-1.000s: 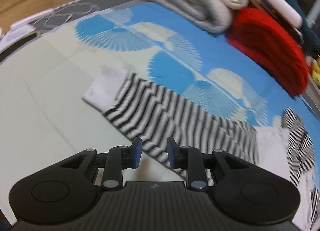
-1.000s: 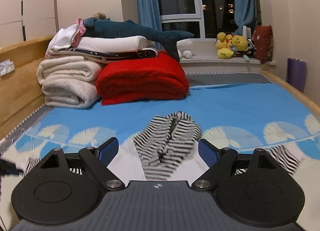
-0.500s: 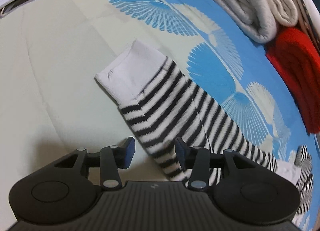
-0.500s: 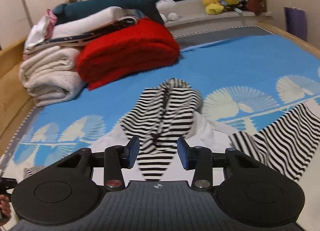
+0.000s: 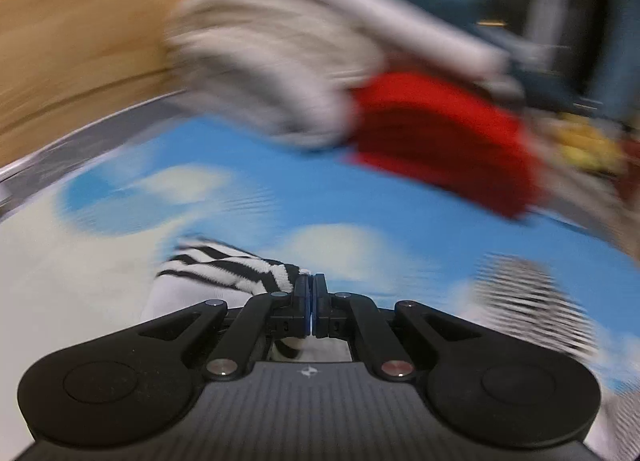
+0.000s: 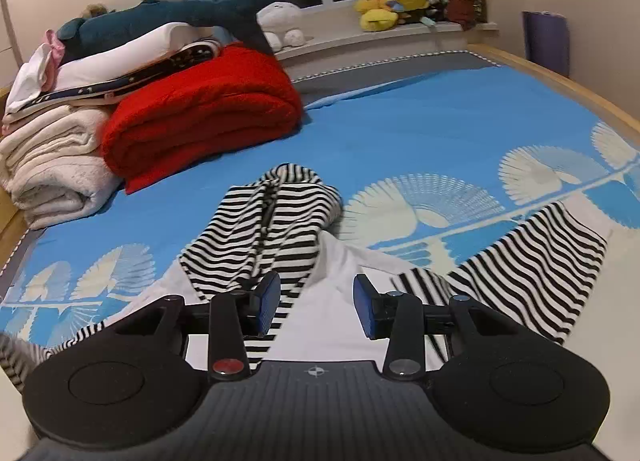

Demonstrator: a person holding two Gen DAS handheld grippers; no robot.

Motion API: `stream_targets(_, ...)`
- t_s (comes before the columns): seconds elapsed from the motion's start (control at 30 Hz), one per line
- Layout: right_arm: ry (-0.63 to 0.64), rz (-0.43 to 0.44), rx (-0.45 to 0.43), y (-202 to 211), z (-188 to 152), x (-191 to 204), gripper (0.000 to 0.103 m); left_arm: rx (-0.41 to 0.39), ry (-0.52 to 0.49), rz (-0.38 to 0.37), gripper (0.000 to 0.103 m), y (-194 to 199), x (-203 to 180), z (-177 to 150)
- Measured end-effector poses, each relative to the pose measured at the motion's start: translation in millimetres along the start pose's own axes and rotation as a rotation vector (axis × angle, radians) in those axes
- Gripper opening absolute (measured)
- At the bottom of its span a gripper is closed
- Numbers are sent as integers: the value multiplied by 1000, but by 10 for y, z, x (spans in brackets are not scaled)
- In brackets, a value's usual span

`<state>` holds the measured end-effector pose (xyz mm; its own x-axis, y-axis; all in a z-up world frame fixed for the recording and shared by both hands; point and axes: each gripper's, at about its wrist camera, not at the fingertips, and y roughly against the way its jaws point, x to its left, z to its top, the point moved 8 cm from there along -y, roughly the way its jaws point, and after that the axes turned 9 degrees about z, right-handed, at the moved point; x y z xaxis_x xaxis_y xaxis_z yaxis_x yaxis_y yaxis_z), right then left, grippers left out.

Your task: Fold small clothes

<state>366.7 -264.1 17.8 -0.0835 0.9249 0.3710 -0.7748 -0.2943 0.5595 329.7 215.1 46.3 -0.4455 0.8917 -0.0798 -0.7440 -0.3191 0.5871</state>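
Left tool (image 5: 311,301) is clamped on the striped garment's (image 6: 256,233) sleeve (image 5: 232,265) — apparently lifted for folding, though the view is blurred. Right tool (image 6: 316,303) has just narrowed to half-open, empty, above the body on the bed (image 6: 420,121).

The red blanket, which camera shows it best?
The right wrist view: the red blanket is sharp there, folded, beside the cream blankets. The left wrist view shows it only as a motion-blurred red patch.
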Motion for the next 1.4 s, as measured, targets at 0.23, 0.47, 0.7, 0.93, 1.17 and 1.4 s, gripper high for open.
stream_targets(0.23, -93, -74, 10, 79, -137, -287, 43, 239, -273, -597, 35, 835, -1909, -861)
stream_targets(0.47, -232, -93, 89, -59, -471, -582, 44, 293, -225, -303, 35, 296, -1459, -796)
stream_targets(0.7, -505, -44, 199, -544, -847, -782, 46, 400, -151, -103, 35, -191, -1013, -776)
stream_targets(0.93, -678, -77, 286, -1031, -1162, -854, 45, 408, -214, -120, 35, -256, -1124, -861)
stream_targets(1.17, -608, -100, 174, -955, -932, -816, 7, 431, -276, -134, 35, -356, -1278, -999)
stream_targets(1.4, -432, -183, 86, -563, -713, -900, 3, 447, -328, -142, 35, -441, -1359, -1094)
